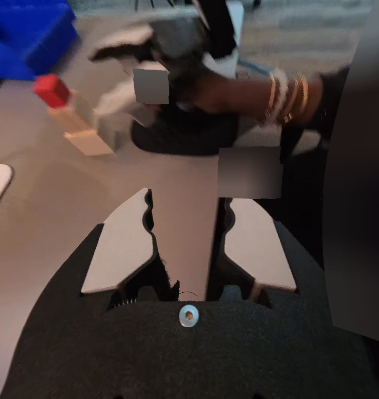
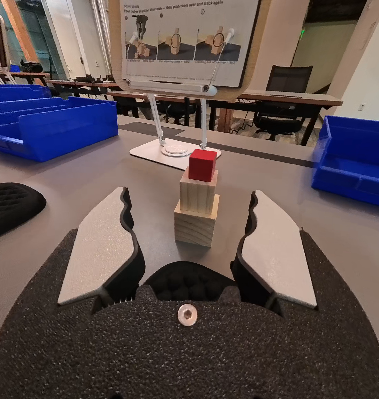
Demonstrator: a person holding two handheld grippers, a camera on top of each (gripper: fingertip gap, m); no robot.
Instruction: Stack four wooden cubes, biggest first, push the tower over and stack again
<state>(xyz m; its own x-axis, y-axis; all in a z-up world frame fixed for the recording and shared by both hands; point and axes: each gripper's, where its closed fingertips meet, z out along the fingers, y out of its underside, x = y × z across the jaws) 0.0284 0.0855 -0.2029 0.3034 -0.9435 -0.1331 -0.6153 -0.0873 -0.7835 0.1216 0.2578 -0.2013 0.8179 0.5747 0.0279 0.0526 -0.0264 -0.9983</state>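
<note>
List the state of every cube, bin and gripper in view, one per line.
Red cube: top of stack, upright.
Middle wooden cube: stacked, offset.
Bottom wooden cube: on table.
Left blue bins: empty.
Right blue bin: contents hidden.
Right gripper: jaws open, empty.
Left gripper: jaws open, empty.

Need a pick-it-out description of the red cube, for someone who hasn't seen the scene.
On the grey table, between the blue bins, a white stand base sits at the far middle. Just in front of it stands a three-cube stack; the red cube is its top piece, the only painted one, resting on two bare wooden cubes.
</note>
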